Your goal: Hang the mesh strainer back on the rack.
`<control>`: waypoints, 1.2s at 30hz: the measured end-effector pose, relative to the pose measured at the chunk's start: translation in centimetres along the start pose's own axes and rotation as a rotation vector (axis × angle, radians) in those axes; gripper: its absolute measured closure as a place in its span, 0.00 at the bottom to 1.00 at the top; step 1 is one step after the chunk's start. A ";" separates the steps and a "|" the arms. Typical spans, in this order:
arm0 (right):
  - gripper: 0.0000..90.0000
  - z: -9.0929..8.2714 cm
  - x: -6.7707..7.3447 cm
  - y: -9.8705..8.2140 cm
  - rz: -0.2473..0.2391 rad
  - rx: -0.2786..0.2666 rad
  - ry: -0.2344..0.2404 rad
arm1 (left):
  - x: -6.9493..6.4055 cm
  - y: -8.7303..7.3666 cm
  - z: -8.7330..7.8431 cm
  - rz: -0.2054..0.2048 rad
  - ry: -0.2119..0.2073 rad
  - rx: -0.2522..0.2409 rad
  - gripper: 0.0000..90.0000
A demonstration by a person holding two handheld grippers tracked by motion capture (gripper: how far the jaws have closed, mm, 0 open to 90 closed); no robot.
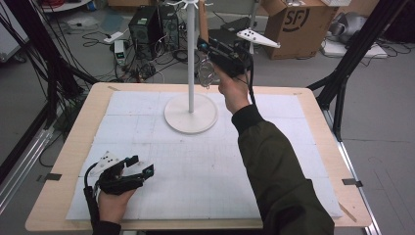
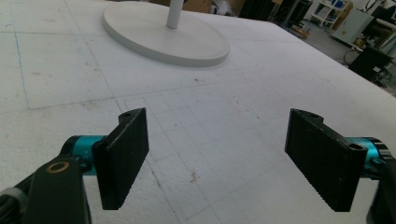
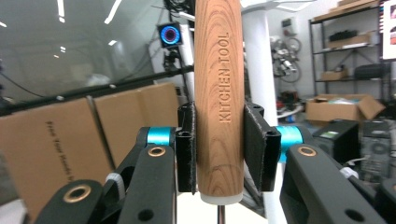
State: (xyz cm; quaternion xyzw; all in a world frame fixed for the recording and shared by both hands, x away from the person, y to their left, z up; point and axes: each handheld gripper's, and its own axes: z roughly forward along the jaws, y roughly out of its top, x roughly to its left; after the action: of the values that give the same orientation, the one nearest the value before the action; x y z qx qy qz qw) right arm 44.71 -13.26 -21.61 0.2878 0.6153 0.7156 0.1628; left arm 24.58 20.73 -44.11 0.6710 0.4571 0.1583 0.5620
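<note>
Near the front left edge of the white mat [image 1: 147, 127], my left gripper [image 1: 139, 166] rests wide open, bare mat all around. One white stand [image 1: 191, 110] rises mid-table. My right gripper [image 3: 219, 147] squeezes one wooden handle [image 3: 219, 93] up beside its pole.

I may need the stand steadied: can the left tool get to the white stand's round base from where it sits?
Probably yes. The left tool rests open on the white mat, and the stretch of mat between it and the stand's base is bare. The right tool, clamping a wooden handle, is up by the pole.
</note>
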 end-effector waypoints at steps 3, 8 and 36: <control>0.76 0.1 -0.2 0.0 0.013 -0.008 -0.007 | 0.0 0.0 0.0 -0.005 0.001 -0.003 0.25; 0.76 0.3 -0.7 -0.1 0.022 -0.009 -0.026 | 0.1 0.0 -0.1 -0.006 0.001 -0.004 0.25; 0.76 1.5 -2.0 -0.7 0.051 0.024 -0.047 | 0.1 0.1 -0.1 -0.001 0.000 -0.002 0.25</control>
State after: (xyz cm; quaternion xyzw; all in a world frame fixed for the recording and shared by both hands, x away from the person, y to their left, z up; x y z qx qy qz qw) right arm 47.11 -13.13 -22.56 0.3220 0.6123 0.7051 0.1556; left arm 24.54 20.87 -44.03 0.6702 0.4574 0.1585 0.5626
